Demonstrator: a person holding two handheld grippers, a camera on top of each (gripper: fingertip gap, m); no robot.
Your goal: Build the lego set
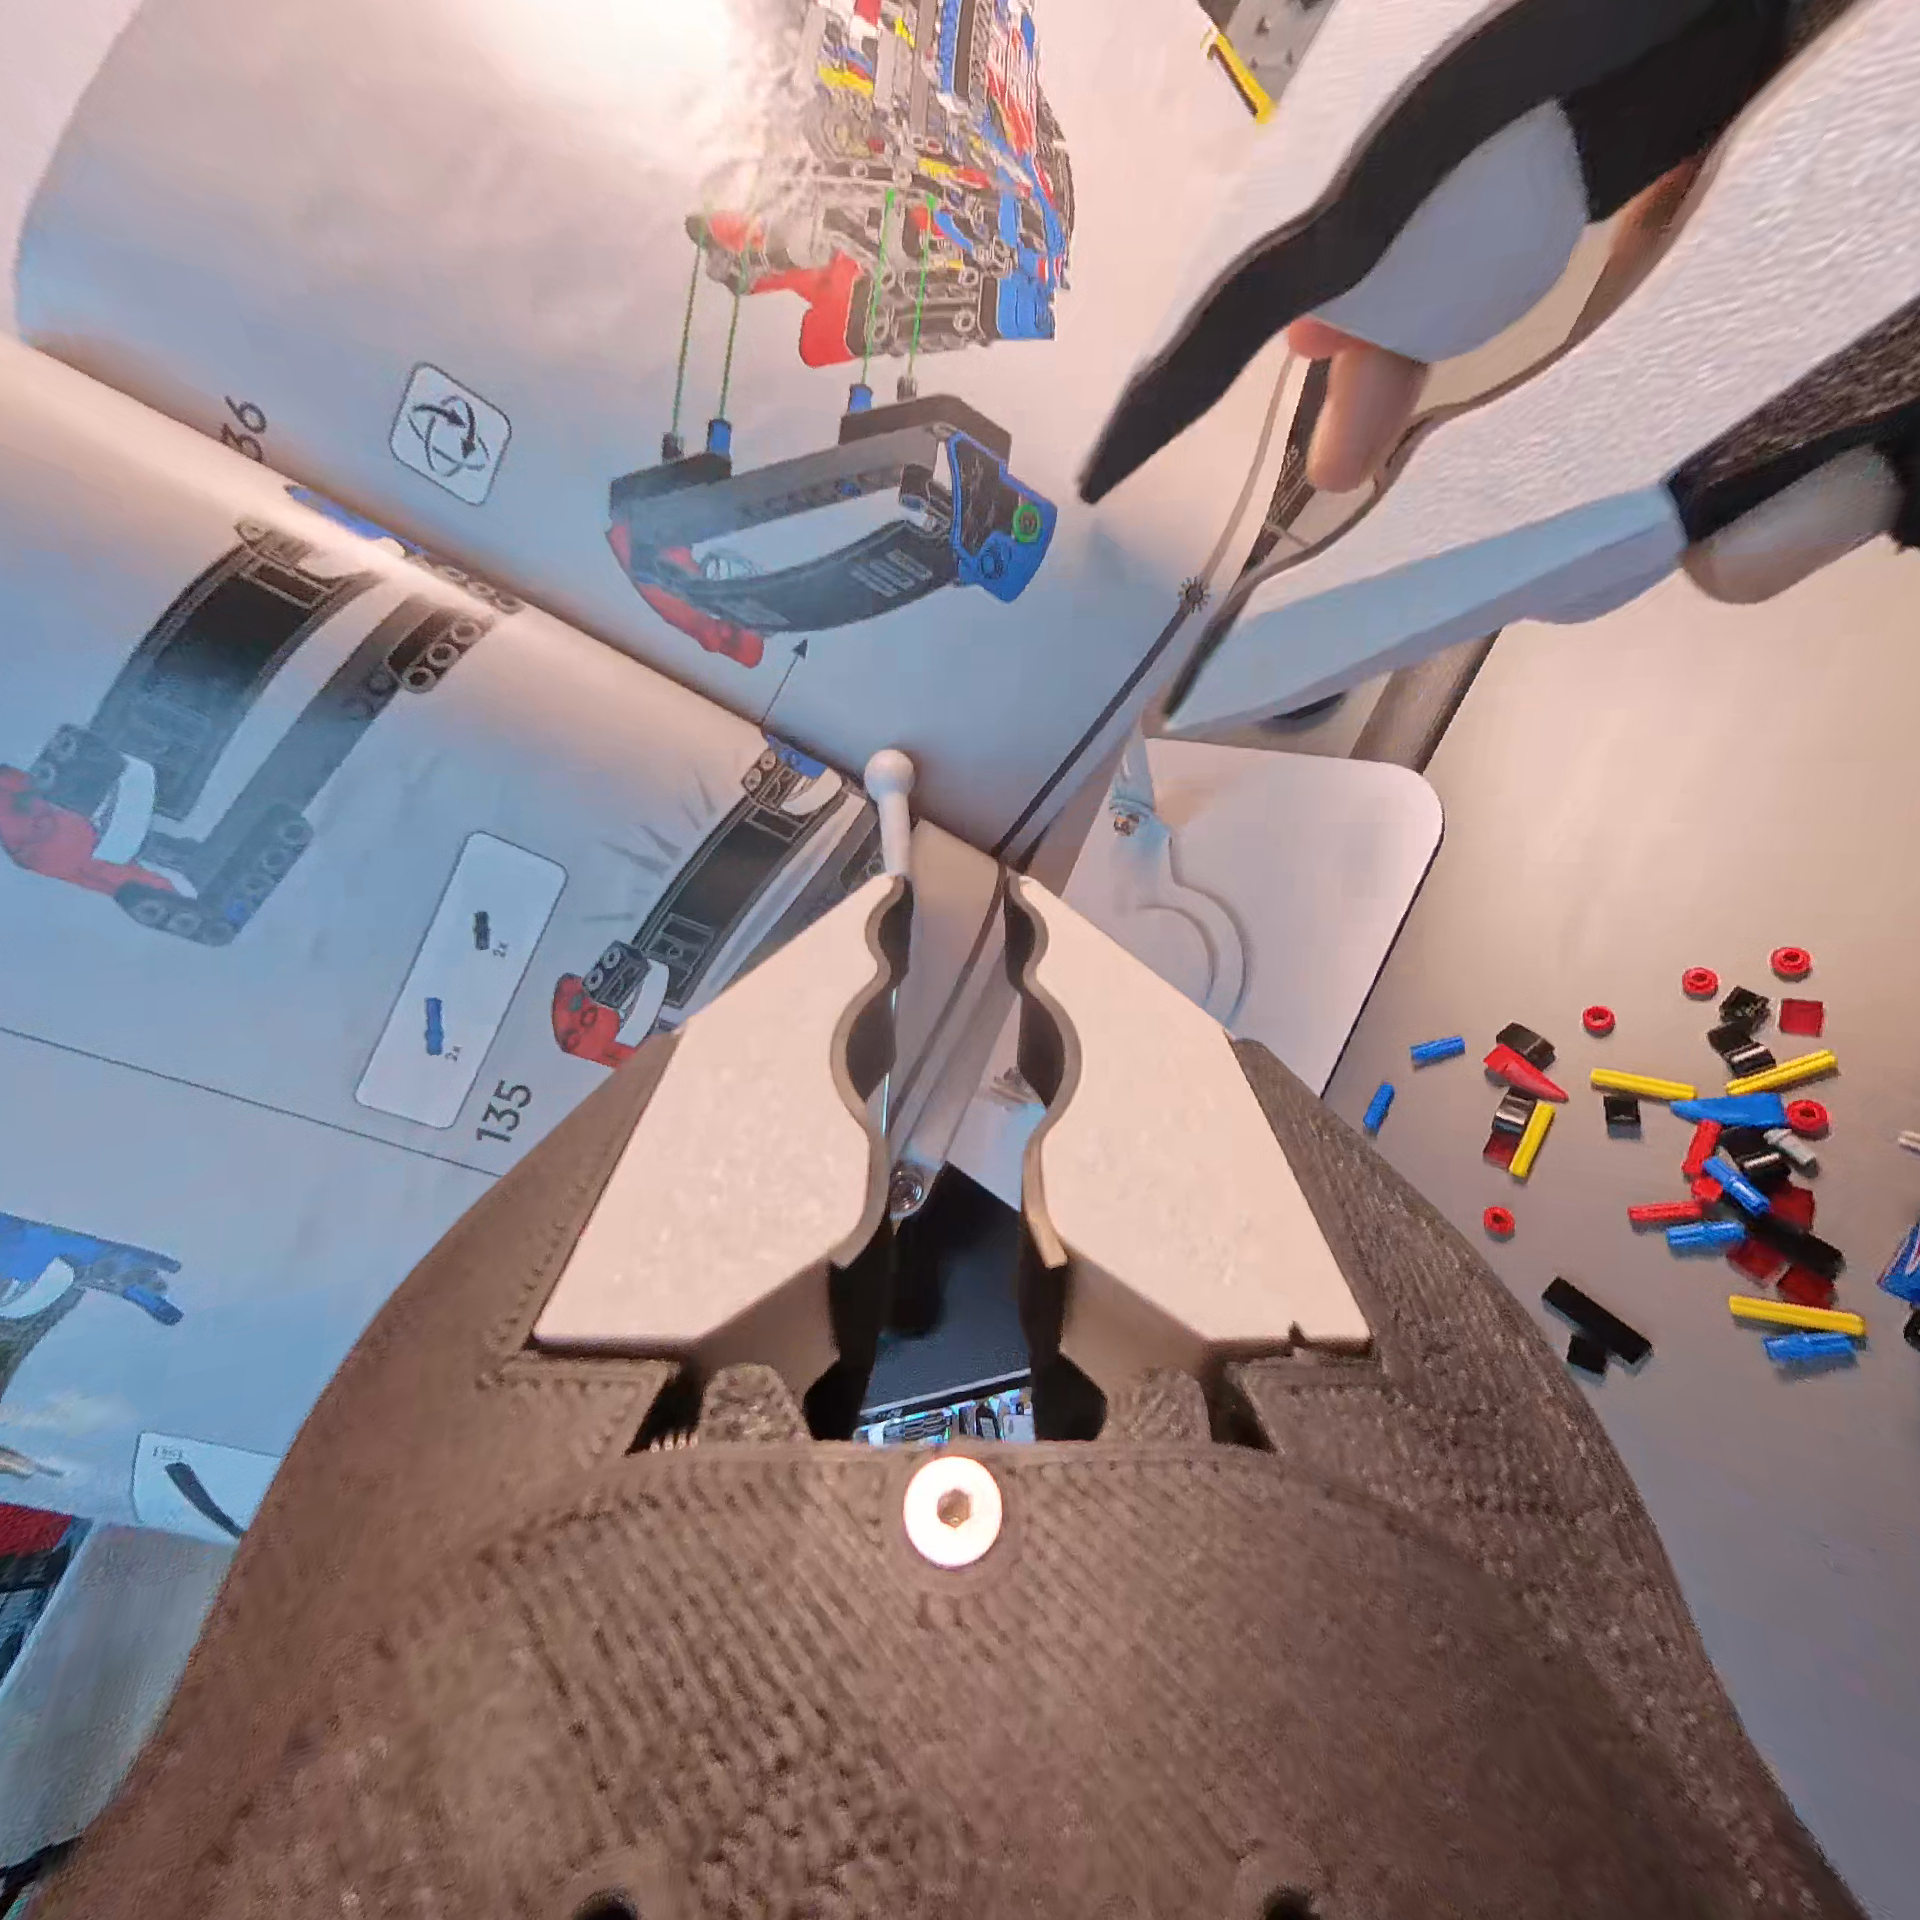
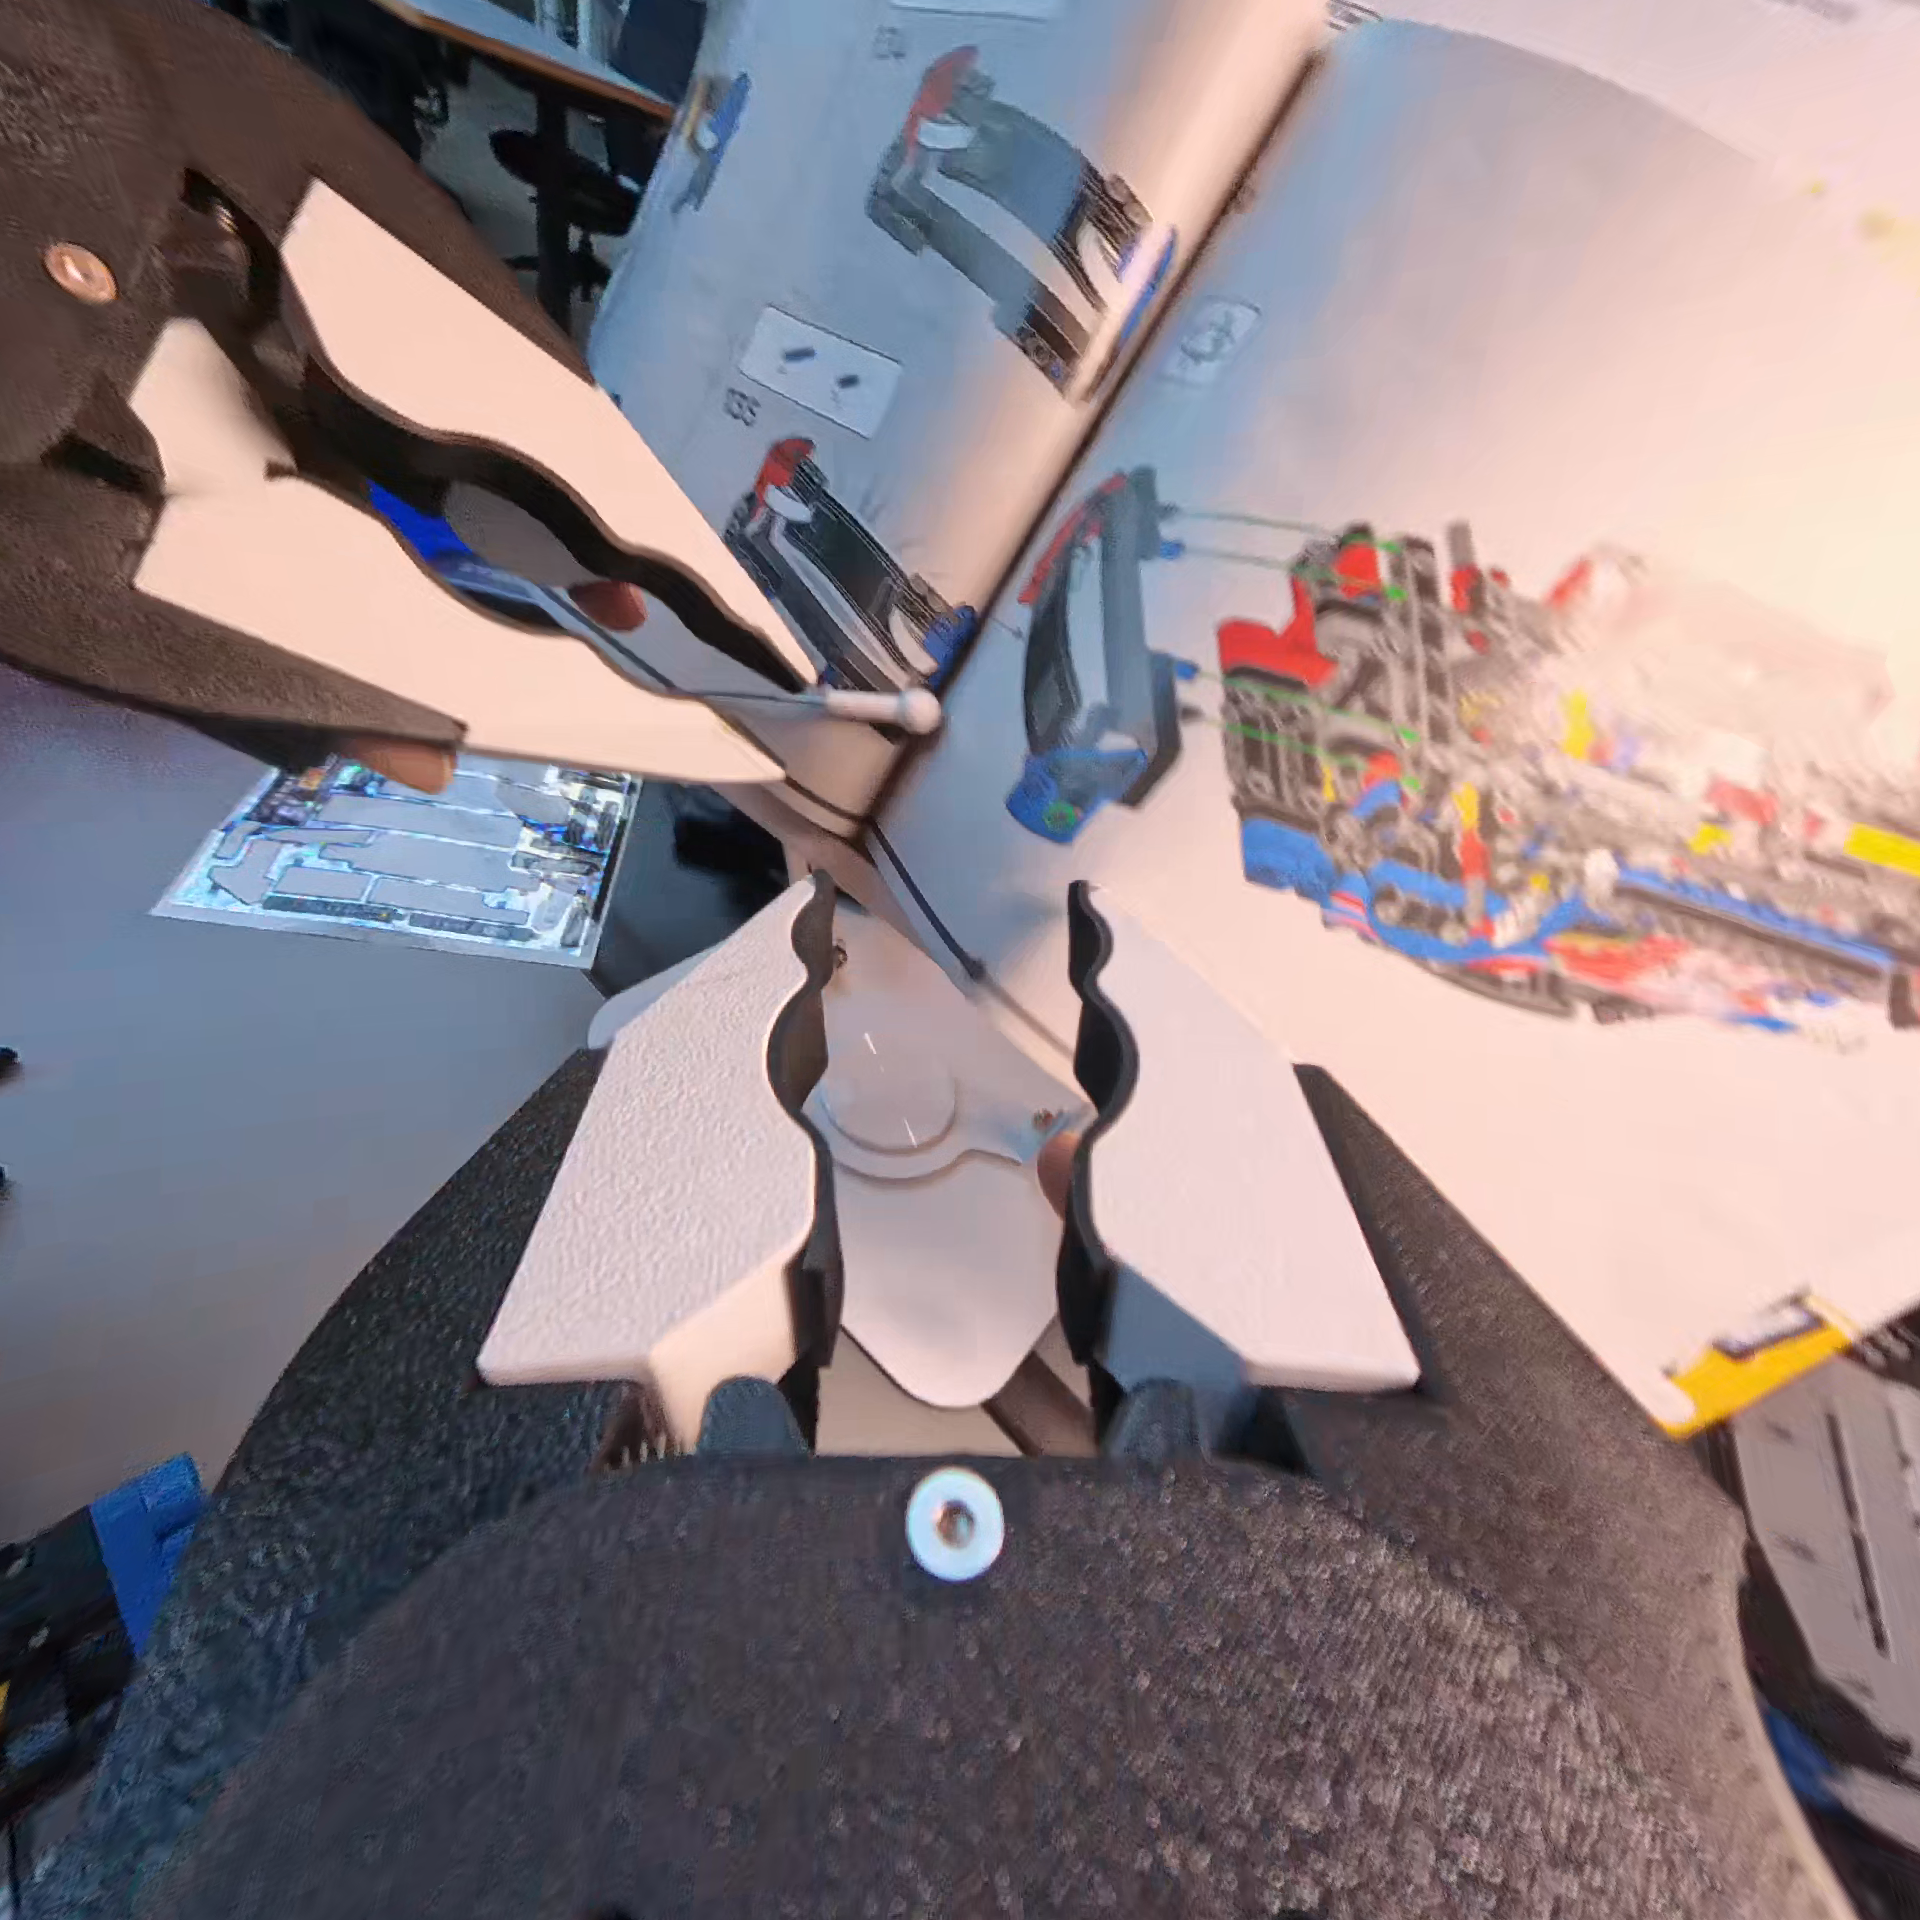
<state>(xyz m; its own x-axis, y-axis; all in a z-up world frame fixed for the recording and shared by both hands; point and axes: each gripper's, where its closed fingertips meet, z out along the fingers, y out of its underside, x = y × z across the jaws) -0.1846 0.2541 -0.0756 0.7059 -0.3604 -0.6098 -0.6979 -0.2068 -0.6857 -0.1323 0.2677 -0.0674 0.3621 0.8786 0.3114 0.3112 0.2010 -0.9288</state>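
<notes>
The open instruction booklet (image 1: 416, 727) leans on a white book stand (image 1: 1309, 883). My left gripper (image 1: 958, 883) is at the fold at the booklet's lower edge, jaws nearly together on the stand's thin page-holder rod (image 1: 891, 800), whose ball tip sticks out past the fingertips. The right wrist view shows the same grip (image 2: 800, 717) and rod (image 2: 883, 709). My right gripper (image 2: 945, 894) is open and empty over the stand's base plate (image 2: 904, 1143), just below the booklet (image 2: 1455, 416). It also shows in the left wrist view (image 1: 1132, 597), beside the right page's edge.
Several loose red, blue, yellow and black lego pieces (image 1: 1714, 1143) lie on the grey table to the right of the stand. A sticker sheet (image 2: 416, 842) lies flat on the table to the left. Parts of a dark and blue model (image 2: 125, 1558) show at the lower left. Spacing between my two grippers at the tips: around 6 cm.
</notes>
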